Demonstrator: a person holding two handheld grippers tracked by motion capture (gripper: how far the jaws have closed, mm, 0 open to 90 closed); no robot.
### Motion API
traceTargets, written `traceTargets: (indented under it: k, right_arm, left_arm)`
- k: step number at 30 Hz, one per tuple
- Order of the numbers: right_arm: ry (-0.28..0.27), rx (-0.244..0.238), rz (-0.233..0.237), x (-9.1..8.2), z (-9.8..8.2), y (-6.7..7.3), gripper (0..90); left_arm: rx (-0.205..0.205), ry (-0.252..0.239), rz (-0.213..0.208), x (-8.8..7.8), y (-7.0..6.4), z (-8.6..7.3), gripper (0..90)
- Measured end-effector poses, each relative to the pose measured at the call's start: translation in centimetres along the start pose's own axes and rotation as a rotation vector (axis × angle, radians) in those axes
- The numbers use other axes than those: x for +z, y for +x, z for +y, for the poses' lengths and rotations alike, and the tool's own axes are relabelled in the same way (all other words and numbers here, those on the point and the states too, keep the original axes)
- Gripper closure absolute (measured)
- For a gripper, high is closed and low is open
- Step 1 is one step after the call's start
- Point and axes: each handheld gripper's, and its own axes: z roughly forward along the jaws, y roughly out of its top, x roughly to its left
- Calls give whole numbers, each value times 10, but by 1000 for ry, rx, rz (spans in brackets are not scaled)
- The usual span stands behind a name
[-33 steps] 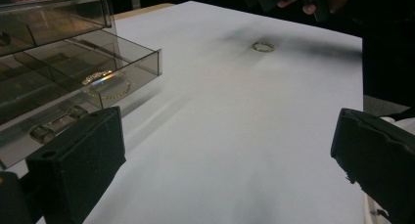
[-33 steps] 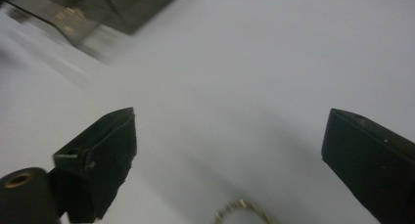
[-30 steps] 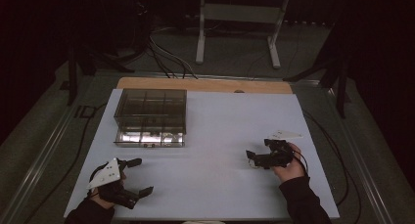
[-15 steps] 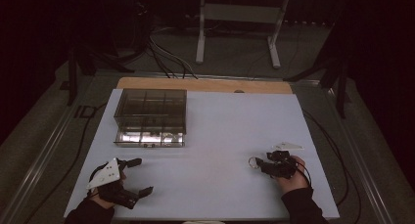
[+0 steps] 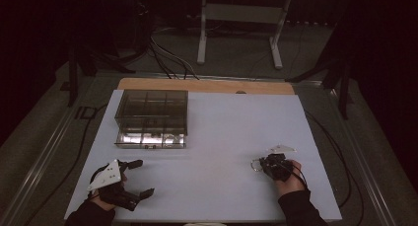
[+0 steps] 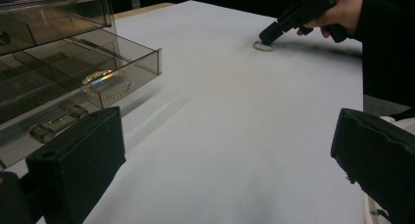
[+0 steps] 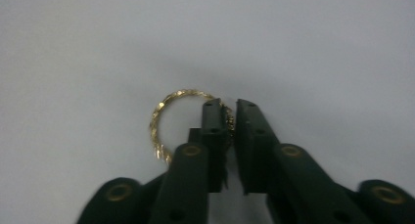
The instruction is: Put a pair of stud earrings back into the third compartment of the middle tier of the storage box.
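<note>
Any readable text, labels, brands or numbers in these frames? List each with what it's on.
None readable.
The clear box: no label or print to be seen.
The grey plate on the left gripper: dark dots, no characters.
The gold ring and right gripper: no markings.
The pink patch at the top corner of the left gripper view: too blurred to tell.

bare white table between the hands, smoky compartment box blocking the far left, drawer pulled forward

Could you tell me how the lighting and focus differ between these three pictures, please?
High view: dim, dark surroundings, white table evenly lit. Left gripper view: rainbow glare inside the clear box, near claw soft. Right gripper view: gold ring slightly blurred, corners darkened.
</note>
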Motion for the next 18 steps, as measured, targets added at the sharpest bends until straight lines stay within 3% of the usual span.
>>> traceTargets:
  k: [3,5,18]
  right_arm:
    - [3,-2,-3,1,1,1,867]
    - [2,13,19,1,3,1,871]
    - [-29,-50,60,1,24,18,871]
  left_arm:
    - [3,1,0,0,0,0,6]
    - [-1,2,1,0,0,0,6]
    - [2,4,3,0,0,0,6]
